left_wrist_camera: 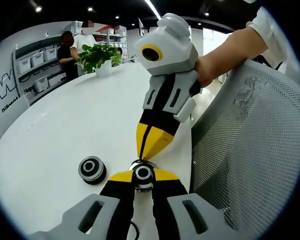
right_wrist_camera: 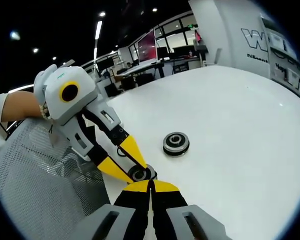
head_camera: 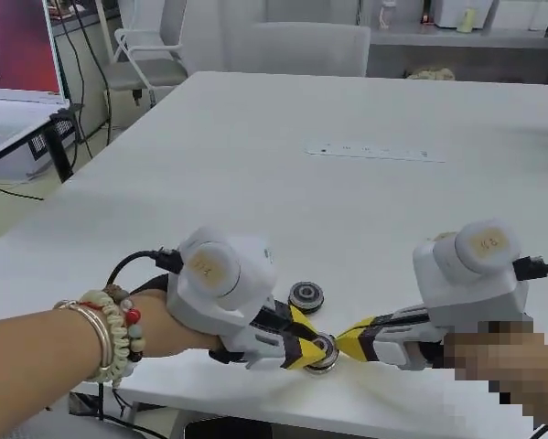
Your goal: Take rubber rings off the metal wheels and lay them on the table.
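A metal wheel with a black rubber ring [head_camera: 322,353] is held just above the white table's [head_camera: 283,165] front edge. My left gripper [head_camera: 314,350] is shut on it, yellow tips on either side of it [left_wrist_camera: 143,173]. My right gripper [head_camera: 340,340] meets it from the other side with its jaws pressed together. Its tips [right_wrist_camera: 150,182] pinch the wheel's rim [right_wrist_camera: 139,174], where the rubber ring sits. The right gripper's [left_wrist_camera: 148,157] pointed tips touch the wheel's top edge in the left gripper view. A second ringed wheel [head_camera: 306,296] [left_wrist_camera: 92,169] [right_wrist_camera: 176,143] lies flat on the table close by.
A mesh chair back [left_wrist_camera: 240,150] [right_wrist_camera: 29,165] stands right at the table's near edge. A white power strip [head_camera: 374,153] lies mid-table, and a grey chair [head_camera: 301,46] stands at the far side. A potted plant [left_wrist_camera: 97,57] sits at the table's far end, with people behind it.
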